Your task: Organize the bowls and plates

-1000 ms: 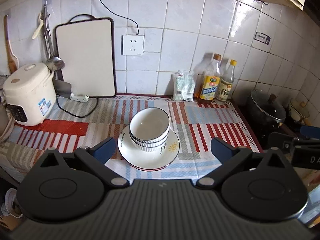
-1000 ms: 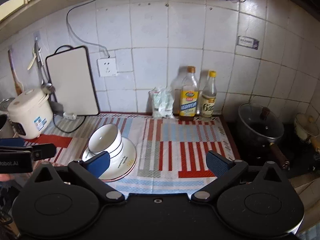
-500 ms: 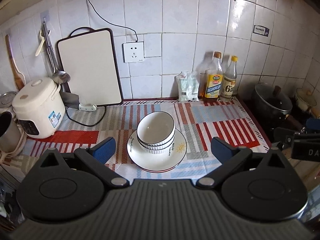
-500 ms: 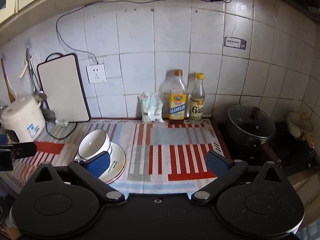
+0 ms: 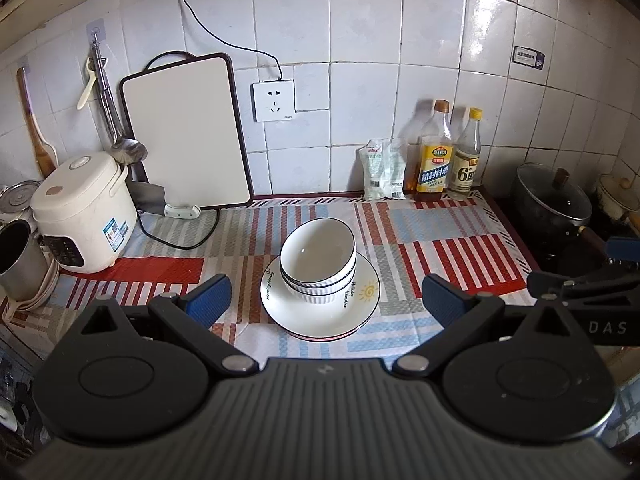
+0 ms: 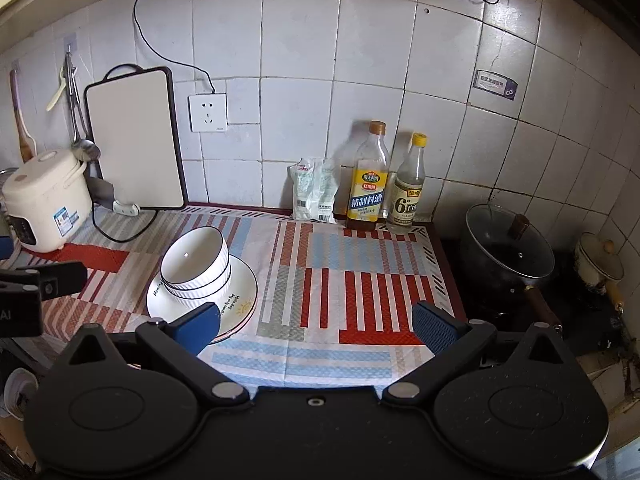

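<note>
Two white ribbed bowls (image 5: pixel 318 258) with thin dark rims are nested on a stack of white plates (image 5: pixel 362 304) printed with a small sun. The stack rests on the striped counter mat (image 5: pixel 440 248). My left gripper (image 5: pixel 324 300) hovers open just in front of the stack, with nothing between its blue pads (image 5: pixel 210 300). From the right wrist view the bowls (image 6: pixel 196 264) and plates (image 6: pixel 240 292) sit at the left. My right gripper (image 6: pixel 316 326) is open above the mat (image 6: pixel 360 280), to the right of the stack, and its left pad (image 6: pixel 196 326) overlaps the plate's near edge.
A rice cooker (image 5: pixel 84 212), a metal cup (image 5: pixel 18 260) and a leaning cutting board (image 5: pixel 184 136) stand at the left. A packet (image 5: pixel 382 174) and two bottles (image 5: pixel 436 152) line the tiled wall. A lidded pot (image 5: pixel 554 198) sits on the stove at right.
Both grippers have drawn back and risen from the counter, so the bowl-and-plate stack looks smaller and farther away. The dishes have not moved.
</note>
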Demonstrator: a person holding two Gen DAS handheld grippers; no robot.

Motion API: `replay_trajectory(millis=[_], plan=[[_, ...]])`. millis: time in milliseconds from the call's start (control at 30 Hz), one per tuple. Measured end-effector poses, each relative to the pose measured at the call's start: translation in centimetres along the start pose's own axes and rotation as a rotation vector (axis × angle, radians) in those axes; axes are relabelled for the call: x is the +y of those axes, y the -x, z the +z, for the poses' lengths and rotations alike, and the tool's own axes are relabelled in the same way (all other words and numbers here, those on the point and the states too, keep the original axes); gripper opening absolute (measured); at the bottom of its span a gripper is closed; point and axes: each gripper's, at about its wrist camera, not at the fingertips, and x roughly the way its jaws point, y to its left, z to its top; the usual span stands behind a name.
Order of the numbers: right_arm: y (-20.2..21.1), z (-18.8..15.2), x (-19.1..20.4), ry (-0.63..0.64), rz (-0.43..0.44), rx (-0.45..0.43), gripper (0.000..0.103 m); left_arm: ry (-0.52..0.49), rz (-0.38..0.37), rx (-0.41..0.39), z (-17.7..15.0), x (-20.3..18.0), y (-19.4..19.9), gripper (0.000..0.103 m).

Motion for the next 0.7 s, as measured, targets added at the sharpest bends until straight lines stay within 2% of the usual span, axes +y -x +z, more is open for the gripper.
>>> replay_trajectory(millis=[267, 500, 700], plan=[[-0.39, 0.16, -0.1, -0.007, -0.022, 0.024, 0.103, 0.016, 0.013, 0.012, 0.14, 0.03, -0.44, 0.103], [-0.31, 0.01, -0.26, -0.02, -0.03, 0.033, 0.103, 0.042, -0.017, 0.019, -0.05, 0.49, -0.81, 0.103], [-0.28, -0.06, -0.23, -0.024, -0.024, 0.034, 0.103, 0.052, 0.012, 0.017, -0.13, 0.71, -0.82, 0.103]])
